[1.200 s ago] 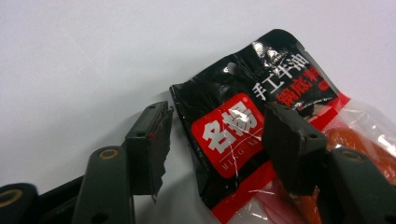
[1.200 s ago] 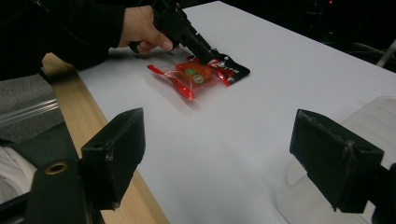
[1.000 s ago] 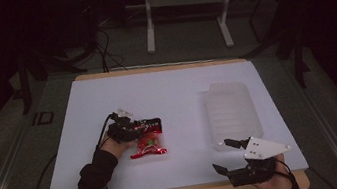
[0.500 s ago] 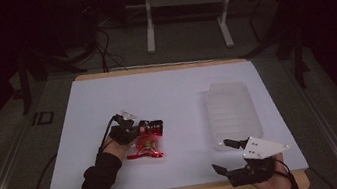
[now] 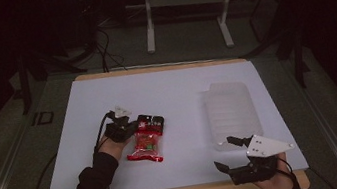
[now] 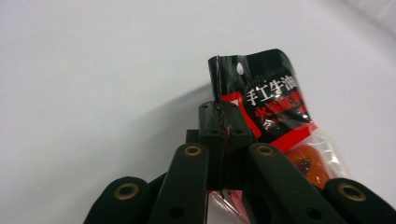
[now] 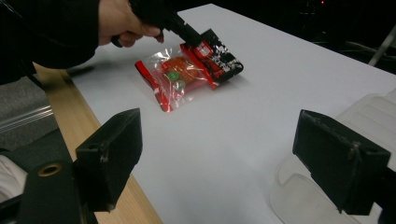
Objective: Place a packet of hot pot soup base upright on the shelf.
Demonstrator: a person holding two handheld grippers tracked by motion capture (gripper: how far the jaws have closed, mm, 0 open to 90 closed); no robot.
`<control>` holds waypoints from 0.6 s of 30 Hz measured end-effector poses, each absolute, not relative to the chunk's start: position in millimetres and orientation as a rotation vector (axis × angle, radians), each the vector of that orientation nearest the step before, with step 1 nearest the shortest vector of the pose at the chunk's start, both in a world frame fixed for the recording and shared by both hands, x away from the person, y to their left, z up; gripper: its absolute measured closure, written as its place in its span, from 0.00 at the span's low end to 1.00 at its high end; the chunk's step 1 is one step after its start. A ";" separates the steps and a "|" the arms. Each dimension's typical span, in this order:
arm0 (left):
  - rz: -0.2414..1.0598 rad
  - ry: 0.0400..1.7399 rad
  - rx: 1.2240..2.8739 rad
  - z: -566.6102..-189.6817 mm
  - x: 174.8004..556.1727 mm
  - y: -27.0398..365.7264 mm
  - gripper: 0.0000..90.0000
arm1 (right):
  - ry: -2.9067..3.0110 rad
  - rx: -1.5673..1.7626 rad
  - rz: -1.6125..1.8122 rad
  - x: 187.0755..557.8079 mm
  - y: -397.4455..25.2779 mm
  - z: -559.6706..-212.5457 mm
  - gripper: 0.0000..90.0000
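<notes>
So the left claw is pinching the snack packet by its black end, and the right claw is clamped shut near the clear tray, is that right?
Not quite. The left claw does pinch the snack packet by its black end, but the right claw is open, not clamped shut: the right gripper view shows its jaws spread wide with nothing between them, near the clear tray.

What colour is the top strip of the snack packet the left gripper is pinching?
Black with white lettering on the snack packet, above a red band; clearest in the left gripper view.
</notes>
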State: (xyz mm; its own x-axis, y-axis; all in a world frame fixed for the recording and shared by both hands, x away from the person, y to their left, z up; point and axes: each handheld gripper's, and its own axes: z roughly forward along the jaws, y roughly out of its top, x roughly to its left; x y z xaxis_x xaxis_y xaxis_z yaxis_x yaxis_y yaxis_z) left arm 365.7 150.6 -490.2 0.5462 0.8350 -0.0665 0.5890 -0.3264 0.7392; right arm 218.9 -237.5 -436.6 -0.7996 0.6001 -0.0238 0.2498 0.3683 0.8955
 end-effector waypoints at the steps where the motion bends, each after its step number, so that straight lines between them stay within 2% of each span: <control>1: 0.422 1.139 2.037 -487.2 363.9 151.1 0.99 | 2.283 0.743 1.411 218.8 -237.7 -436.6 0.16; 18: 0.352 0.977 1.976 -441.7 332.1 146.0 0.99 | 2.287 0.744 1.421 219.3 -237.6 -436.2 0.15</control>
